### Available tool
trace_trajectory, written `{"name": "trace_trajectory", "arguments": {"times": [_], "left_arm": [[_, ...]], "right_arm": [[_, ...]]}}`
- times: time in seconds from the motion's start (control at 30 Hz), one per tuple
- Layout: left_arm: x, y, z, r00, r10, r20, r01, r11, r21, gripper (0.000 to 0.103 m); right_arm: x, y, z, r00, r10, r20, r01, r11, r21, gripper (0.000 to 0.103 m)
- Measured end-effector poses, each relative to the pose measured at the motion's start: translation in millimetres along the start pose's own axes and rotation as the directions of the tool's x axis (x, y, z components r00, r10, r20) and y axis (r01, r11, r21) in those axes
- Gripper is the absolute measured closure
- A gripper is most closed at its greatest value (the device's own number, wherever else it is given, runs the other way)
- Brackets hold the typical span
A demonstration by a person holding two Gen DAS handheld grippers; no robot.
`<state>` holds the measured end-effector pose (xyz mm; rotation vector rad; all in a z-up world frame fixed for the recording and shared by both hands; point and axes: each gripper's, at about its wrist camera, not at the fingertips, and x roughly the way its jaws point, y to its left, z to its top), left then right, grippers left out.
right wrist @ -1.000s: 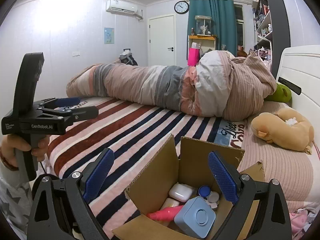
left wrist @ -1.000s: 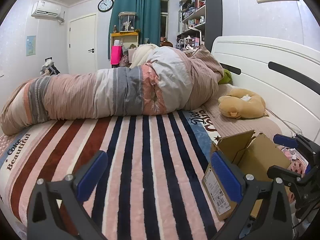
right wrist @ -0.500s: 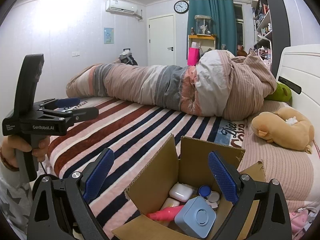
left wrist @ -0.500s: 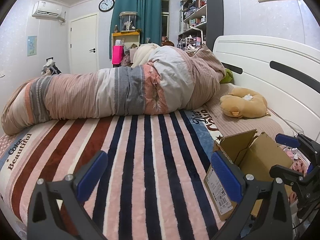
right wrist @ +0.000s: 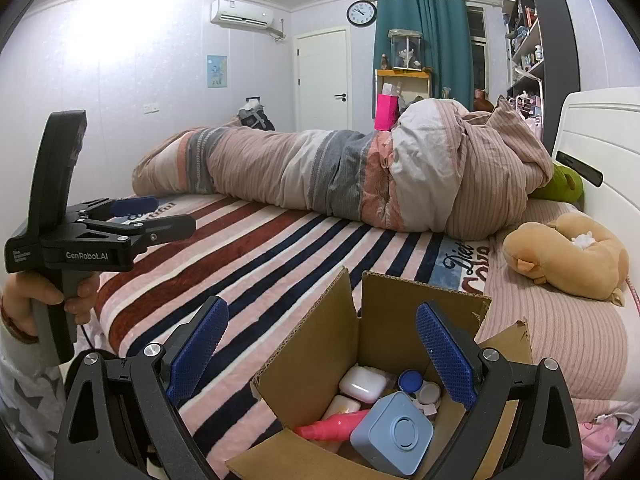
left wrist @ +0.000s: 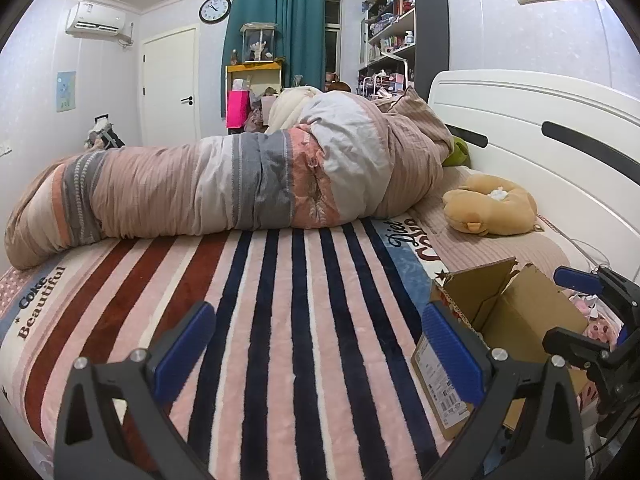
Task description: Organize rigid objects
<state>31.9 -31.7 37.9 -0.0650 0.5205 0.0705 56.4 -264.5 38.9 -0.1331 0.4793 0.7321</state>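
An open cardboard box (right wrist: 384,332) sits on the striped blanket near the bed's front edge; it also shows at the right of the left wrist view (left wrist: 504,320). Inside lie a blue-grey square speaker (right wrist: 394,434), a pink tube (right wrist: 332,426), a white earbud case (right wrist: 362,384) and small round cases (right wrist: 420,386). My right gripper (right wrist: 322,350) is open and empty, just above the box. My left gripper (left wrist: 318,346) is open and empty over the blanket, left of the box; it also shows at the left of the right wrist view (right wrist: 144,216).
A rolled striped duvet (left wrist: 248,184) lies across the back of the bed. A tan plush toy (left wrist: 492,210) rests by the white headboard (left wrist: 540,120). The striped blanket (left wrist: 280,300) covers the mattress. Pink clutter (right wrist: 604,436) lies right of the box.
Almost nothing has changed; both grippers stay open and hold nearly still, with only a slight drift of the left view.
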Motion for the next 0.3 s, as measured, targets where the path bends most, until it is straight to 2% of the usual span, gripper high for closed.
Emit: {"name": "trace_trajectory", "arguments": {"times": [0.3], "left_arm": [[-0.2, 0.9, -3.7, 1.000, 0.000, -0.004, 0.000, 1.000, 0.002, 0.001]], "right_arm": [[-0.7, -0.7, -0.5, 1.000, 0.002, -0.001, -0.002, 1.000, 0.001, 0.008]]}}
